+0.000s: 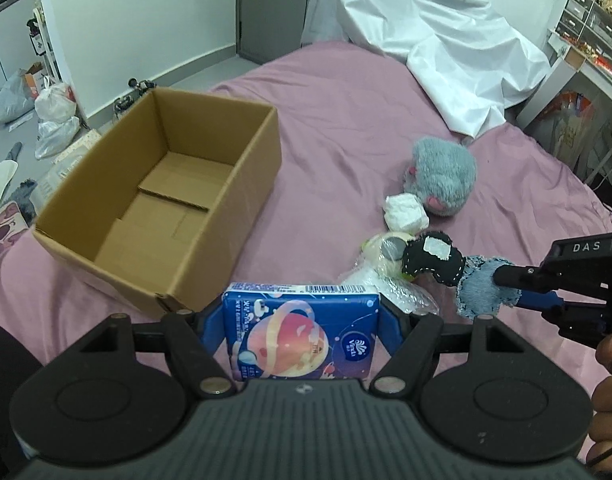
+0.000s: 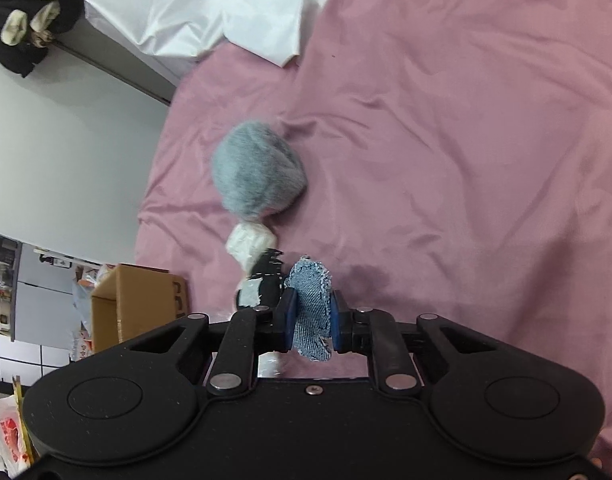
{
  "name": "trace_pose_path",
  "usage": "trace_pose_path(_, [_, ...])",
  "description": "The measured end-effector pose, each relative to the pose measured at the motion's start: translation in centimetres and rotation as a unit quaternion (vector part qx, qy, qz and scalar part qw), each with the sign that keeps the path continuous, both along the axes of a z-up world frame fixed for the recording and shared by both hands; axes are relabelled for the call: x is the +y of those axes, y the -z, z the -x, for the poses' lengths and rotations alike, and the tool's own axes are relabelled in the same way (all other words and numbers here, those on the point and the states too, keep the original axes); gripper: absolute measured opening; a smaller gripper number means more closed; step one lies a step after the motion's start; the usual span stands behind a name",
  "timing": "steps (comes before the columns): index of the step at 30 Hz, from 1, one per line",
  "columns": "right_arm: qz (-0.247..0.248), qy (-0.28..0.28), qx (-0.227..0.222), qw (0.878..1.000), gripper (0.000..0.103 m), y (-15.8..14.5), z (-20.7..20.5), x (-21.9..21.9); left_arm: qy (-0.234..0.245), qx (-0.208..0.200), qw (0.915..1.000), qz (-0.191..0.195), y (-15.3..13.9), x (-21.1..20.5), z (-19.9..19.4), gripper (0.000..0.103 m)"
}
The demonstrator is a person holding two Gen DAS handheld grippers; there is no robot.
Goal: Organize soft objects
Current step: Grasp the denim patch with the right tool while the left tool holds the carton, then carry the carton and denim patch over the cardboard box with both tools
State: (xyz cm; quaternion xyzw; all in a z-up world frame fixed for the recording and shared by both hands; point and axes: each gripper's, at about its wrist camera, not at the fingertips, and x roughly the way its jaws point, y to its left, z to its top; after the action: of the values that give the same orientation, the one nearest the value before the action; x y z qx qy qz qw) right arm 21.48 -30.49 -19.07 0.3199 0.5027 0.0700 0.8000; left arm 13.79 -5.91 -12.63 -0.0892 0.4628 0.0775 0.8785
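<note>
My left gripper (image 1: 302, 320) is shut on a blue tissue pack (image 1: 300, 330) with a planet print, held just right of an open, empty cardboard box (image 1: 166, 200) on the pink bed. My right gripper (image 2: 311, 322) is shut on a denim fabric piece (image 2: 312, 308); it shows in the left wrist view (image 1: 480, 292), joined to a black felt piece (image 1: 430, 260). A grey plush toy (image 1: 442, 176) and a white soft wad (image 1: 404, 212) lie further back. A clear bag with a pale item (image 1: 382, 264) lies beside the felt piece.
A white sheet (image 1: 446, 48) covers the far end of the pink bed (image 1: 346, 120). Plastic bags and clutter (image 1: 54, 116) lie on the floor left of the bed. A white shelf unit (image 1: 586, 52) stands at the right.
</note>
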Motion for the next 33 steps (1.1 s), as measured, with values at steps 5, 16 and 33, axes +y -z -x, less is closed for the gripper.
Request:
trace_pose_path(5, [0.008, -0.004, -0.028, 1.000, 0.017, -1.5, 0.8, 0.7, -0.005, -0.014, 0.9999, -0.001, -1.3, 0.9, 0.4, 0.072])
trace_pose_path(16, [0.008, -0.044, -0.101, 0.994, 0.017, -4.9, 1.4, 3.1, -0.023, -0.039, 0.9989, -0.010, -3.5, 3.6, 0.8, 0.072])
trace_pose_path(33, [0.009, -0.106, -0.165, 0.981, 0.017, -7.1, 2.1, 9.7, -0.051, -0.065, 0.9965, -0.011, -5.8, 8.3, 0.3, 0.072])
